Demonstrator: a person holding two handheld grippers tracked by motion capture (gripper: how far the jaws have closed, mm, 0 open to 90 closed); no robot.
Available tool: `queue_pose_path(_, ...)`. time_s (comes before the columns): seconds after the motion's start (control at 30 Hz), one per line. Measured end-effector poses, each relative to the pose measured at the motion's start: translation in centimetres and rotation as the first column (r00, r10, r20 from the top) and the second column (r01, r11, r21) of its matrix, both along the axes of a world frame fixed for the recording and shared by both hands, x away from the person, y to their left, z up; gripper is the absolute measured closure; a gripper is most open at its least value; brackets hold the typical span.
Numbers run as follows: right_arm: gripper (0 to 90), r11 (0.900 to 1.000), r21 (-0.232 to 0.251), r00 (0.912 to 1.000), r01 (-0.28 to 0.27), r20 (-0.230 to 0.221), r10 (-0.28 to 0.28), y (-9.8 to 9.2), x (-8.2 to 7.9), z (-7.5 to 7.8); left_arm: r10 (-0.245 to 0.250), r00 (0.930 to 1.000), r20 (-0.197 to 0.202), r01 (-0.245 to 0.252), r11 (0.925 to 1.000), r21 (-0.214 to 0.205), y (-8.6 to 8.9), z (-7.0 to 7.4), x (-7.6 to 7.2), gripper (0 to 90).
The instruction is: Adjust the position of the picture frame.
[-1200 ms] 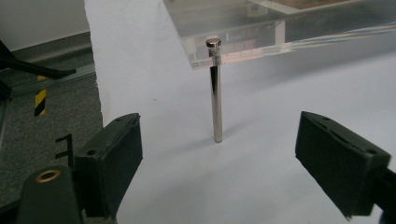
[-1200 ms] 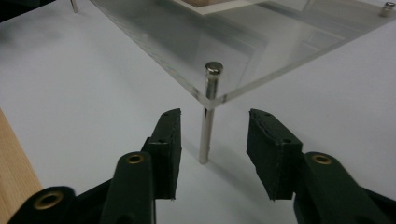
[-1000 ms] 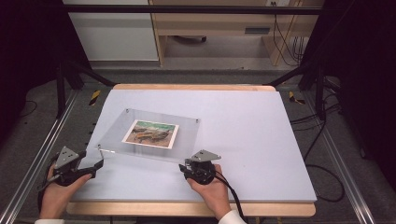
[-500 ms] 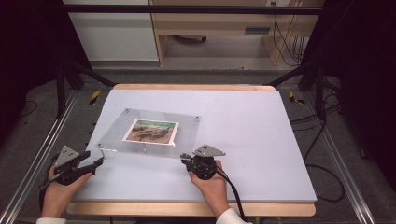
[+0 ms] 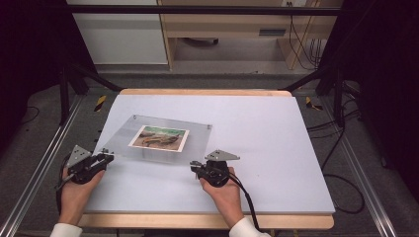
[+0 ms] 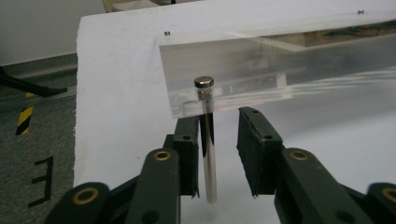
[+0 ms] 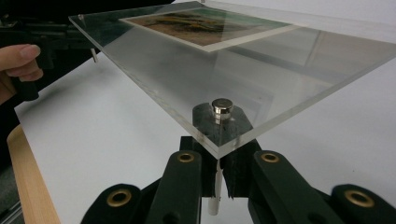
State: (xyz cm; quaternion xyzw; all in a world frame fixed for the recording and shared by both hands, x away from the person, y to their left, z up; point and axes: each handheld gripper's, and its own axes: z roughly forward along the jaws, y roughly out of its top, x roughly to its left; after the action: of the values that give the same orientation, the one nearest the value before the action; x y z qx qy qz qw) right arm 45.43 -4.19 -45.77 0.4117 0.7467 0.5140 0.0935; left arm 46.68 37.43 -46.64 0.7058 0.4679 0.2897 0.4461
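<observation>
the clear acrylic photo frame (image 5: 158, 139) is seen on the white table (image 5: 276, 133), its near edge tilted up and its far edge low, with a landscape print (image 5: 159, 138) sandwiched inside. compared with a second ago, the left gripper (image 5: 101, 159) is brought in to the frame's near left corner, and its jaws have just been closing around the steel standoff pin (image 6: 208, 144) under that corner. in the left gripper view the pin is touched by one pad only; a gap is left at the other pad, so the jaws are not yet clamped. the right gripper (image 5: 197, 168) is kept at the frame's near right corner, its jaws pressed together on the pin (image 7: 215, 191) there. it is judged that once the left grip is finished, the frame can be lifted by both pins.
</observation>
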Motion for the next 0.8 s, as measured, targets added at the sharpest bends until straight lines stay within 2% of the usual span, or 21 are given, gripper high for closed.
queue_pose_path(0.03,84.9,1.0,0.002,1.0,0.001,-0.005,-0.001,-0.1,0.0,0.0,0.014,0.9997,0.018,-0.013,0.9996,-0.025,0.1,0.1,0.1,73.7)
queue_pose_path(0.07,84.8,1.0,0.002,1.0,0.001,-0.005,-0.001,-0.1,0.1,0.0,0.014,0.9997,0.018,-0.013,0.9996,-0.025,0.1,0.1,0.1,75.0)
queue_pose_path(0.1,84.8,1.0,0.001,1.0,-0.001,-0.004,0.001,-0.1,0.1,0.0,0.04,0.9987,0.031,-0.038,0.9963,-0.077,0.5,0.1,0.3,75.6)
queue_pose_path(0.17,84.8,1.0,-0.005,1.0,0.003,-0.004,-0.003,-0.1,0.1,-0.1,0.039,0.9987,0.034,-0.035,0.9935,-0.109,0.7,0.0,0.5,77.1)
queue_pose_path(0.27,84.8,1.0,-0.003,1.0,0.005,0.0,-0.005,-0.1,0.1,0.0,0.022,0.999,0.038,-0.017,0.9929,-0.117,0.7,0.0,0.8,78.2)
queue_pose_path(0.3,84.7,0.9999,-0.011,0.9999,0.012,0.007,-0.012,-0.1,0.1,0.1,0.006,0.9992,0.039,-0.002,0.9926,-0.122,0.6,0.1,1.0,82.2)
queue_pose_path(0.4,84.4,0.9993,-0.017,0.9994,0.032,0.015,-0.032,0.0,0.1,0.2,0.002,0.9995,0.031,0.002,0.993,-0.118,0.4,0.3,1.1,83.7)
queue_pose_path(0.43,82.6,0.999,-0.01,0.9988,0.044,0.023,-0.044,-0.1,0.3,0.2,-0.008,0.9997,0.021,0.01,0.9914,-0.131,0.4,0.4,1.1,83.8)
queue_pose_path(0.5,80.3,0.9976,-0.016,0.9974,0.067,0.026,-0.067,-0.1,0.3,0.2,-0.006,0.9999,0.016,0.008,0.9917,-0.129,0.3,0.5,1.0,84.0)
queue_pose_path(0.6,79.5,0.9964,-0.033,0.9965,0.078,0.032,-0.077,-0.2,0.4,0.2,-0.009,1.0,-0.003,0.009,0.9913,-0.131,0.2,0.8,0.8,84.0)
queue_pose_path(0.63,83.8,0.9957,-0.041,0.9955,0.083,0.05,-0.081,-0.3,0.3,0.4,-0.02,0.9998,-0.009,0.018,0.9887,-0.148,0.1,1.2,0.6,84.0)
queue_pose_path(0.67,83.8,0.9957,-0.041,0.9955,0.083,0.05,-0.081,-0.3,0.3,0.4,-0.02,0.9998,-0.009,0.018,0.9887,-0.148,0.1,1.2,0.6,84.0)
queue_pose_path(0.7,84.3,0.9935,-0.056,0.9928,0.1,0.072,-0.095,-0.5,0.1,0.8,-0.03,0.9994,-0.016,0.027,0.9848,-0.172,-0.1,1.7,0.2,84.0)
queue_pose_path(0.8,84.2,0.9906,-0.065,0.9892,0.121,0.091,-0.114,-1.1,0.1,1.5,-0.045,0.9988,-0.017,0.041,0.9834,-0.177,-0.6,2.4,-0.6,84.0)
